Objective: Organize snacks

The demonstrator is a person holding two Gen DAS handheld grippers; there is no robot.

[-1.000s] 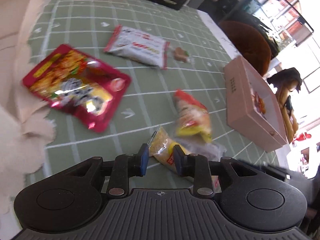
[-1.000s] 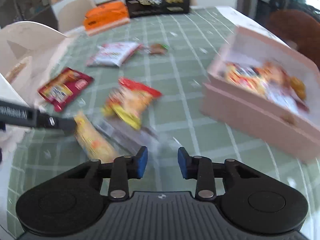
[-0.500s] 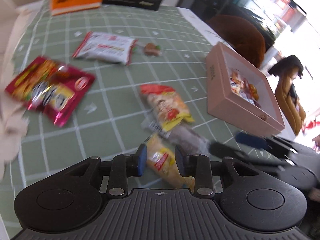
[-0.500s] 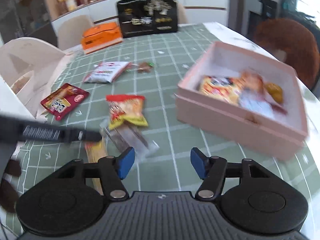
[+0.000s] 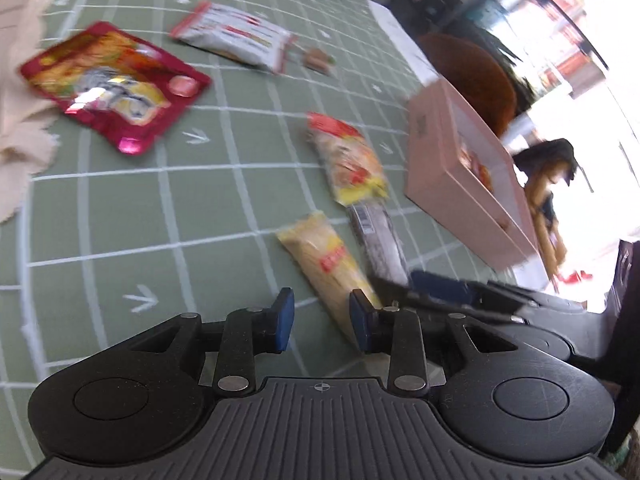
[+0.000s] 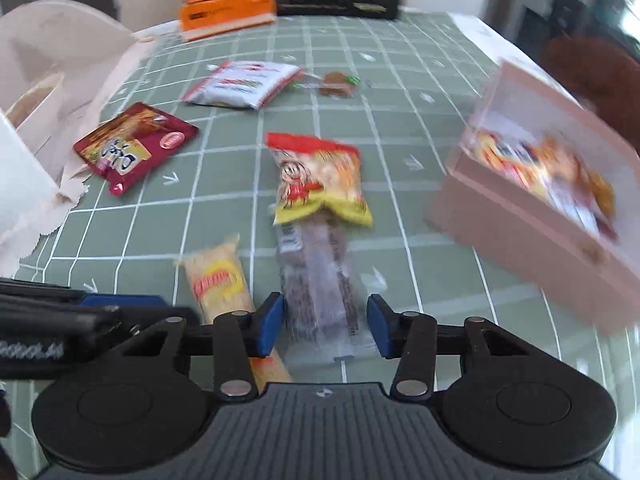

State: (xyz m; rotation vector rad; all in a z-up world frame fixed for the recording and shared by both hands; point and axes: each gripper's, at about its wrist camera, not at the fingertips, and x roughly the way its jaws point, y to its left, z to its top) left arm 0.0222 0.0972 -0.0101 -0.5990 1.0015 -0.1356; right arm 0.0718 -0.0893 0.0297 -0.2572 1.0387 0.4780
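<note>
On the green checked counter (image 6: 400, 128), a dark red snack bag (image 6: 134, 146) lies far left, with a white packet (image 6: 244, 84) behind it. The left gripper (image 5: 322, 318) hangs over a long yellow packet (image 5: 324, 260); its jaws are a little apart and pinch nothing. In the middle lies a red and yellow bag (image 6: 318, 178), touching a clear packet (image 6: 320, 280). The right gripper (image 6: 326, 322) has that clear packet between its closing jaws, not squeezed yet. On the right sits the pink box (image 6: 532, 236) with snacks inside.

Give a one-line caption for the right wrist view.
Right gripper closing over a clear snack packet on the checked table.
</note>
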